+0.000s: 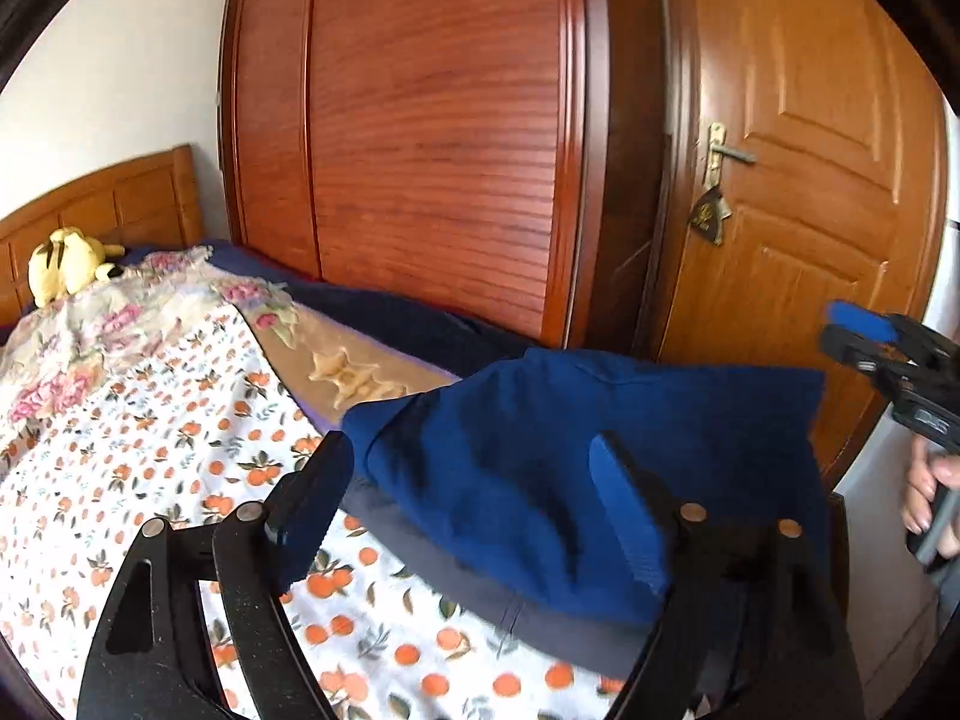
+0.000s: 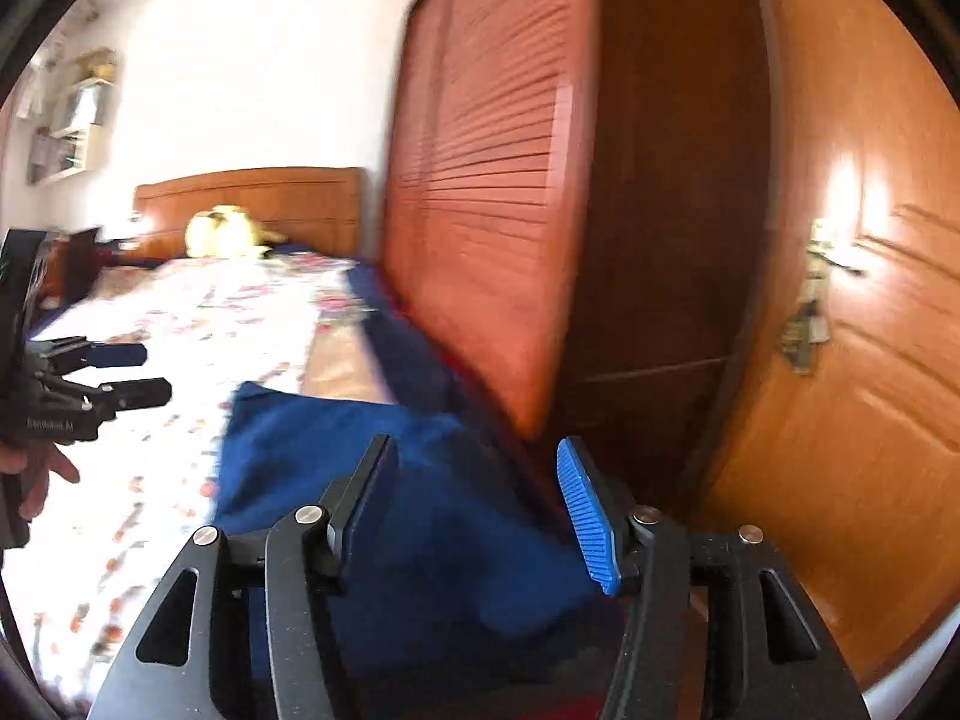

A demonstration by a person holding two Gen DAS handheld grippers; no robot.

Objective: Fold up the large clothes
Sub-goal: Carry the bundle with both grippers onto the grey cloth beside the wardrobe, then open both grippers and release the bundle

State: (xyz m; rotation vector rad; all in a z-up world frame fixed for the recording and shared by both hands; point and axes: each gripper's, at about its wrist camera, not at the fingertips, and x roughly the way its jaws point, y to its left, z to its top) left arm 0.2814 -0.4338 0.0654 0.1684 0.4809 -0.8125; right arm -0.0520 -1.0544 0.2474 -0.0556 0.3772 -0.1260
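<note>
My left gripper (image 1: 474, 498) hangs over the near end of the bed, its two fingers spread wide with nothing pinched between them. The blue garment (image 1: 576, 438) lies folded just ahead of and under those fingers, its near edge between them, on top of a grey layer of cloth (image 1: 480, 594) that shows along its lower border; neither pad presses on it. My right gripper (image 2: 477, 510) is also open, about halfway, and holds nothing; the same blue garment (image 2: 336, 468) lies below and ahead of it, towards its left finger. Each gripper shows at the edge of the other's view, with my hand (image 1: 930, 492) on the grip.

I count one blue garment, one orange-print sheet (image 1: 150, 480) under it, one flowered blanket (image 1: 90, 330) further up the bed, one yellow soft toy (image 1: 66, 264) by the headboard (image 1: 108, 204), one slatted wardrobe (image 1: 432, 120) and one door (image 1: 828, 180) with one handle (image 1: 729, 153).
</note>
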